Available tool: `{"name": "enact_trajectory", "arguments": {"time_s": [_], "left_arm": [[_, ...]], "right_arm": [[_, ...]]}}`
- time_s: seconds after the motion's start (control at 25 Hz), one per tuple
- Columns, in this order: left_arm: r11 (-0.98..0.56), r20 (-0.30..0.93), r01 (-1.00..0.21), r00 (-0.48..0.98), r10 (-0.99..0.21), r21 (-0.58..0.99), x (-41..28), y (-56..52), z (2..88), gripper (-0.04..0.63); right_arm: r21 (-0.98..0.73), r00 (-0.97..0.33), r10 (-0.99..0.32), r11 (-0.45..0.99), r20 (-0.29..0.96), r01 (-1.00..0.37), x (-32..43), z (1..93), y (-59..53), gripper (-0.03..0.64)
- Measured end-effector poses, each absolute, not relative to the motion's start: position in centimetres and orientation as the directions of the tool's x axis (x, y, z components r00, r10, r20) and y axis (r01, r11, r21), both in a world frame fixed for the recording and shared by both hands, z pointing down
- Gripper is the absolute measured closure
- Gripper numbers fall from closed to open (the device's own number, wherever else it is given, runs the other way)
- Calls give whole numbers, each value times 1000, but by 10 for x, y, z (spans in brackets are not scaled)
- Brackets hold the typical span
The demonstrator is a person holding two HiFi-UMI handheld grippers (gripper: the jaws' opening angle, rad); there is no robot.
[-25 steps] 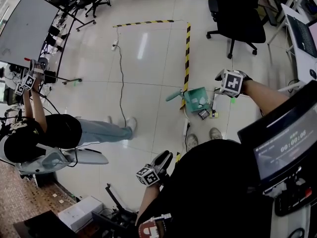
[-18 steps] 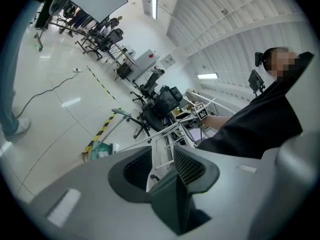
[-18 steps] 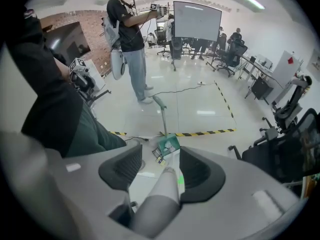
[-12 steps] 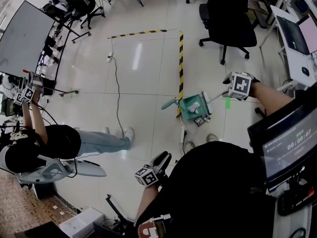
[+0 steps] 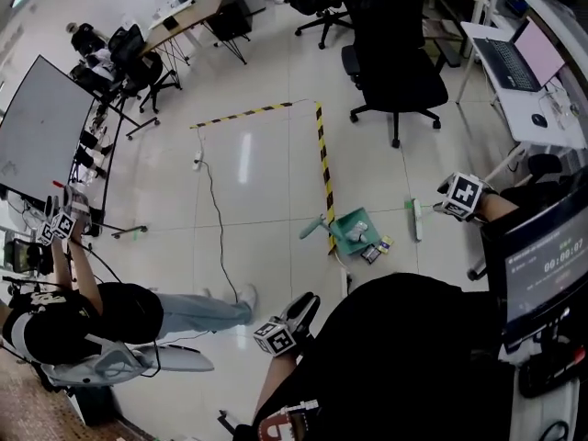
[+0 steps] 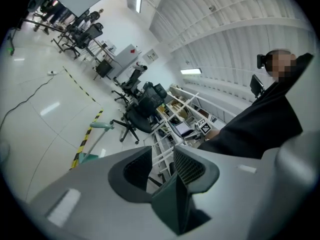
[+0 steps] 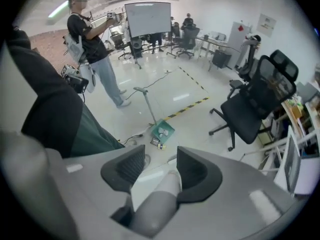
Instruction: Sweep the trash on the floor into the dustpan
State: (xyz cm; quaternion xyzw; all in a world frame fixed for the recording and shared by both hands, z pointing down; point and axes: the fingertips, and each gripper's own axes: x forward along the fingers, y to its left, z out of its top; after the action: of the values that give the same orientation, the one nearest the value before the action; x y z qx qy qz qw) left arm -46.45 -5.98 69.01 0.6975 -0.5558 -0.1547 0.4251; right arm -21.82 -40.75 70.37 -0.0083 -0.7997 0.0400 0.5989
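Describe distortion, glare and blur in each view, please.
Head view: the fisheye lens bows the striped floor tape, and a lamp glare streak lies on the floor. Left gripper view: dark rounded corners. Right gripper view: the near white handle looks soft.

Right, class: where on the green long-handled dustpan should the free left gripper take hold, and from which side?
Probably best at the teal grip topping the dustpan pole, coming in level from the side. The pole stands nearly upright above the pan, so jaws held level can close across it.
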Motion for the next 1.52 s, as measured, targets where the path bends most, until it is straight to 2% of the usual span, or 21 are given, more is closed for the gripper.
{"name": "enact_trajectory", "arguments": {"time_s": [0.32,0.56,0.72,0.88,1.16,1.32,1.52], "left_arm": [[-247,223,-609,592,-775,754,-448,-98,686,457],[-354,177,-572,673,-718,740,-384,-98,672,457],[-361,203,-590,679,-705,722,-328,-68,664,457],[-301,242,-626,632,-736,720,-259,-26,666,457],[-239,270,-637,595,-757,733,-120,45,660,457],[-210,306,-672,563,-768,710,-88,75,643,457],[-167,335,-700,519,-786,694,-84,94,639,457]], "right_arm": [[-75,-377,-70,931,923,-357,-142,661,-358,452],[-137,-409,-66,883,910,-449,-72,669,-285,469],[-189,-447,-19,889,895,-416,-28,677,-232,472],[-228,-503,23,909,864,-349,25,681,-181,474],[-256,-552,133,955,823,-152,102,698,-78,474],[-238,-564,124,962,817,-132,134,701,-66,474],[-250,-589,132,960,797,-123,153,702,-58,474]]}}
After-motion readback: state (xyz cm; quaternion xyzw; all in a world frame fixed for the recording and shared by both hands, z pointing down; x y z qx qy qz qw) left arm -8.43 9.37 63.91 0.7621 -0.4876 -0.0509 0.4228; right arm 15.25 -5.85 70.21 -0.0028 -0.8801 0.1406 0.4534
